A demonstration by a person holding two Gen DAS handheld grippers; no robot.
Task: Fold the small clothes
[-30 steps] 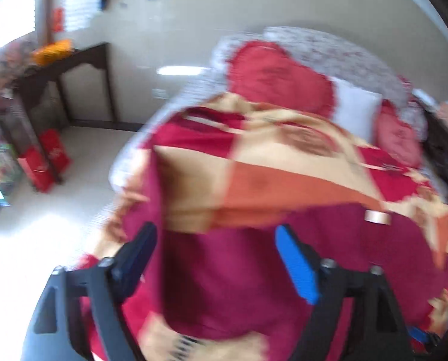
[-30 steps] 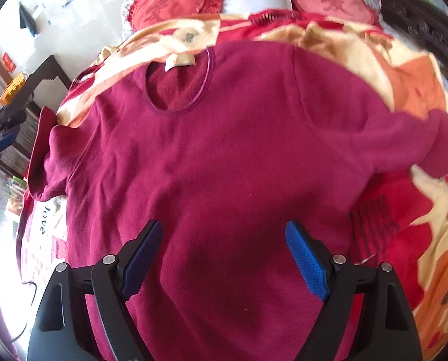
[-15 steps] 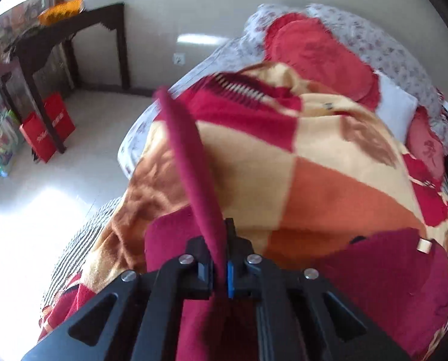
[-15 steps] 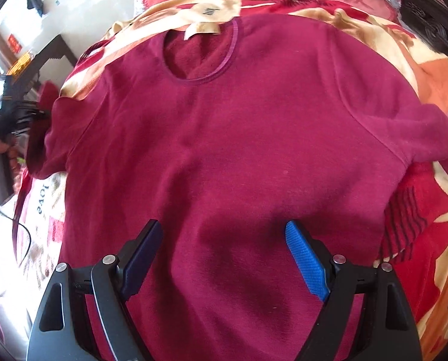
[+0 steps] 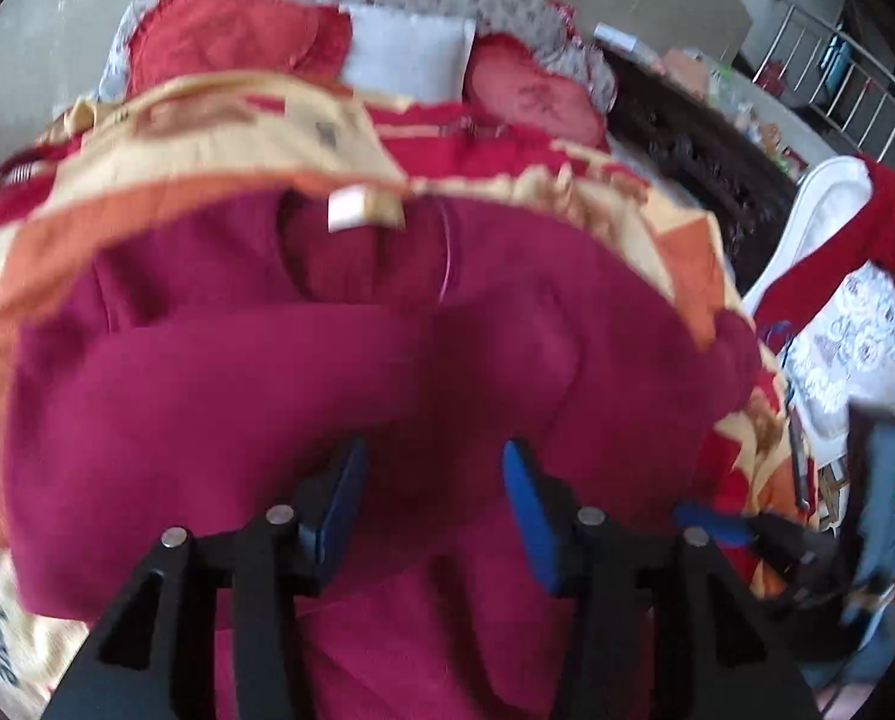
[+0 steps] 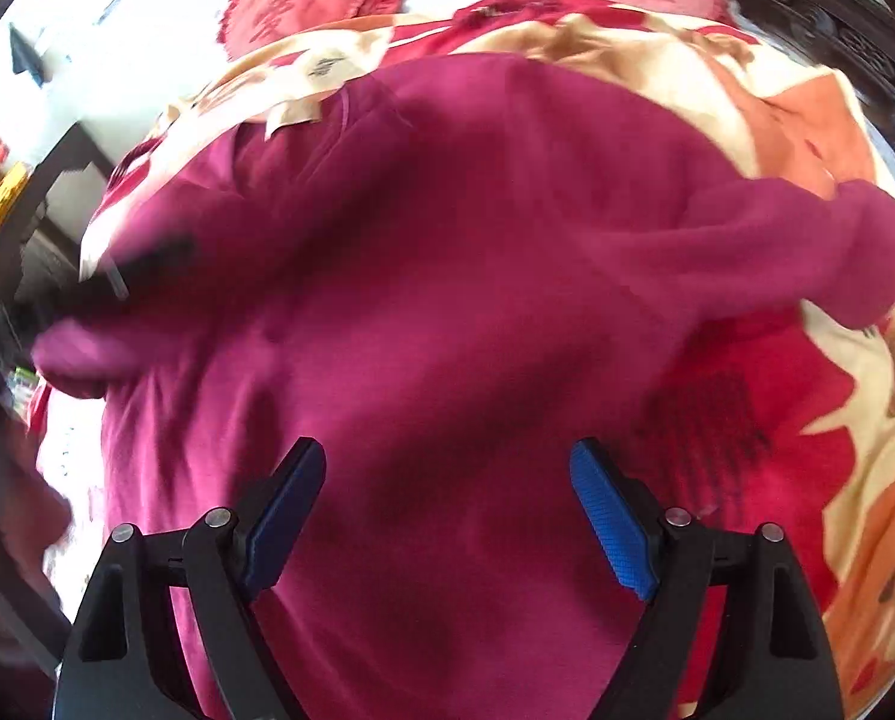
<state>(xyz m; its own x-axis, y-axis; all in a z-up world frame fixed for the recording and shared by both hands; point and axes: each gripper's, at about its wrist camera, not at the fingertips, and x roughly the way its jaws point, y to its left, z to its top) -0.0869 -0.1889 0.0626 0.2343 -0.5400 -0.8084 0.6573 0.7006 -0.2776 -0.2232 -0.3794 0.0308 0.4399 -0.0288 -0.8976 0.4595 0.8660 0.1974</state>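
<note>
A magenta sweater (image 6: 477, 276) lies face up on a red, orange and cream blanket (image 6: 777, 120), collar and label (image 5: 351, 210) at the far end. Its left sleeve (image 5: 237, 408) drapes as a broad blurred band across the chest, right in front of my left gripper (image 5: 435, 474). Those jaws are opening; cloth lies below and between them, and the pads do not press on it. My right gripper (image 6: 447, 456) hangs open over the sweater's lower body. In the right wrist view the left gripper (image 6: 141, 264) is a dark blur by the cuff (image 6: 75, 354). The right sleeve (image 6: 837, 252) lies bunched at the right.
Red heart-shaped cushions (image 5: 237, 42) and a white pillow (image 5: 405, 54) lie at the head of the bed. A dark carved bed frame (image 5: 687, 144) runs along the right, with a white chair (image 5: 831, 192) bearing a red garment beyond. A dark side table (image 6: 57, 168) stands left.
The left gripper closed on the left sleeve at the bed's side, swung it over the sweater's body, and its jaws have parted. The right gripper shifted only a little and stays open.
</note>
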